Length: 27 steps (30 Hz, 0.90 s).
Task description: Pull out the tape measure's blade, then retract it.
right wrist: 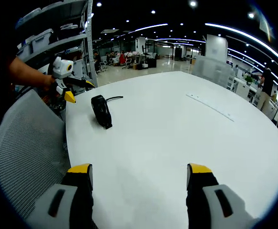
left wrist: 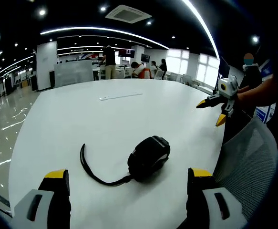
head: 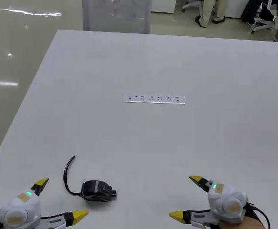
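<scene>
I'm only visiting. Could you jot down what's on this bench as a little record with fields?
Surface: white table
Object: black tape measure, lying flat, no blade drawn out
Strap: black loop trailing from the tape measure
Left gripper: open, close to the tape measure, not touching it
Right gripper: open, holding nothing
Farther out: white socket strip

White surface (head: 186, 143), large and mostly bare. White power strip (head: 154, 98) lies flat near its middle. Grey translucent panel (head: 116, 15), maybe a chair back, stands at the far edge. Glossy pale floor (head: 10, 57) on the left with light glare. Grey mesh chair back (right wrist: 26, 138) sits just beside the near edge. Shelving (right wrist: 57, 36) with bins stands behind it. People (left wrist: 109, 59) stand and sit in the office background. Strip lights (left wrist: 105, 31) run across the ceiling.
</scene>
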Each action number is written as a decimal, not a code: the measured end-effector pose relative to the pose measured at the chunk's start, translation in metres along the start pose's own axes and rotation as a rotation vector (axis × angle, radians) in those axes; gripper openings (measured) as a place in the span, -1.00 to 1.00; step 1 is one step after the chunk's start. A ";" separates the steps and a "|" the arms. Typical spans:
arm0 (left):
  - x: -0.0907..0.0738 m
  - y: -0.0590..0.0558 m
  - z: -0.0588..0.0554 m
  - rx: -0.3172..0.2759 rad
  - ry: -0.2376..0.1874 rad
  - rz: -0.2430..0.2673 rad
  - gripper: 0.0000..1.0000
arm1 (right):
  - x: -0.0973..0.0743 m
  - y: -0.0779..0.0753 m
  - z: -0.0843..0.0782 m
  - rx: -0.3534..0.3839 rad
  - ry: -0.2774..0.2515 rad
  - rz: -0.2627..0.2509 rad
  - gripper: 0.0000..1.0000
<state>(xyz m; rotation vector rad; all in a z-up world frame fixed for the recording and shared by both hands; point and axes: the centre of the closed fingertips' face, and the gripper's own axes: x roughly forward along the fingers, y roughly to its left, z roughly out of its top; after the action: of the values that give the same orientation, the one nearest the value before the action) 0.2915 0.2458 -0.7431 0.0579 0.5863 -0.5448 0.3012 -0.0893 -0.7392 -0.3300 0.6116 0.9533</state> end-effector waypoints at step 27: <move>-0.017 0.005 -0.006 0.025 0.006 -0.029 1.00 | -0.056 -0.010 -0.063 0.100 -0.008 -0.127 0.91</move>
<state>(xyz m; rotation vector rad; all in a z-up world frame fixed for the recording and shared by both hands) 0.2787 0.2598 -0.7396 0.0748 0.5875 -0.5801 0.2638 -0.1641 -0.7535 -0.2729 0.6213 0.7989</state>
